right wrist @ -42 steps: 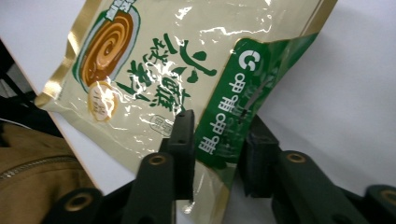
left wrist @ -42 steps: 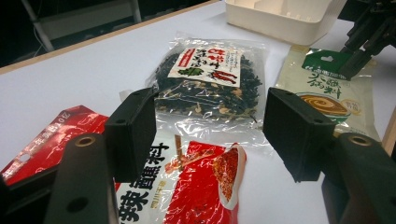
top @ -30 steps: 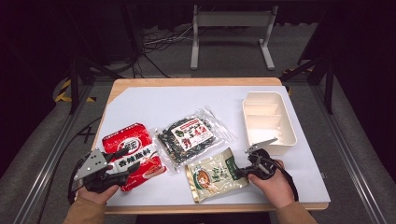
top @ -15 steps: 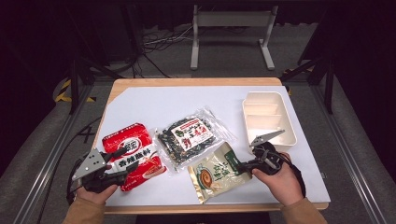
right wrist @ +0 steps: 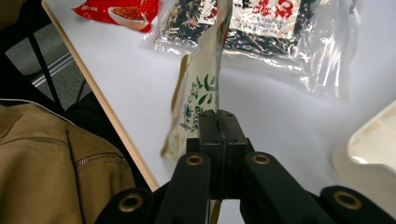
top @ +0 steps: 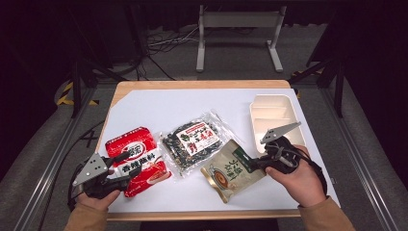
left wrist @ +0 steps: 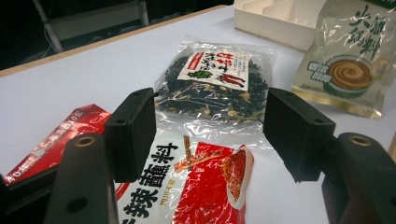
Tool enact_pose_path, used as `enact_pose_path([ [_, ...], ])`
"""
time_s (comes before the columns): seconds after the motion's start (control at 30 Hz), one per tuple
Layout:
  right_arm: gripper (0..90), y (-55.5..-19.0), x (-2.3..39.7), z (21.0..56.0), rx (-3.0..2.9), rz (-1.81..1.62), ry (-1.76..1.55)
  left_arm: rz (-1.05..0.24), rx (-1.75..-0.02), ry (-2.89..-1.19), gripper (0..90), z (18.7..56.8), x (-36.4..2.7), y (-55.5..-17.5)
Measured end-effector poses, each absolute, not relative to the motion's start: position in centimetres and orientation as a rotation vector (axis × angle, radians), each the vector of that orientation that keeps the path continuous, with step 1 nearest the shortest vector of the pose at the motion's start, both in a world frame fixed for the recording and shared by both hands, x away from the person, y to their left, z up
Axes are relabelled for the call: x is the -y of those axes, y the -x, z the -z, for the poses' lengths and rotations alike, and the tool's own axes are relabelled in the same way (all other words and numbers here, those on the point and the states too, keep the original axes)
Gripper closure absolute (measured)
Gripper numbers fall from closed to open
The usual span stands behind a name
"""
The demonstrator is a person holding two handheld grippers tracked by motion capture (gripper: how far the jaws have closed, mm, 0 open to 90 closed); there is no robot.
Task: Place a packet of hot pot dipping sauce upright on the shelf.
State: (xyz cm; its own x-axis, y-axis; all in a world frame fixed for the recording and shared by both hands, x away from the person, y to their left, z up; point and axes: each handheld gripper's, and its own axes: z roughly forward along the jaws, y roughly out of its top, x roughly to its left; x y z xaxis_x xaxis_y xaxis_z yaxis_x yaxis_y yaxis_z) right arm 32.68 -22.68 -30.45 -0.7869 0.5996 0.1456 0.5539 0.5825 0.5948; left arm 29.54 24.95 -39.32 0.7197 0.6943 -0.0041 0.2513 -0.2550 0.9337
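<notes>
— Right hand-held gripper?
— I have it clamped on the tan-and-green foil sauce pouch, one edge raised off the white surface.
— Left hand-held gripper?
— Jaws apart over the red noodle packet.

White table top with a wooden edge. Clear packet of dark dried food with a white and red label lies flat at centre. Red noodle packet lies flat at its 8 o'clock, just beside it. Cream compartment tray sits at 2 o'clock, well apart. Grey metal stand on the floor at 12 o'clock, beyond the table.
</notes>
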Motion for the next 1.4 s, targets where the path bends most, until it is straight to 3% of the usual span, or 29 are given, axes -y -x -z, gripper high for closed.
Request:
enact_pose_path([
  [1.4, 90.0, -34.4, 24.6, 21.8, -2.680, -0.782, -0.722, -0.517, -0.795, -1.796, 34.8, 39.5, -26.0, -29.5],
])
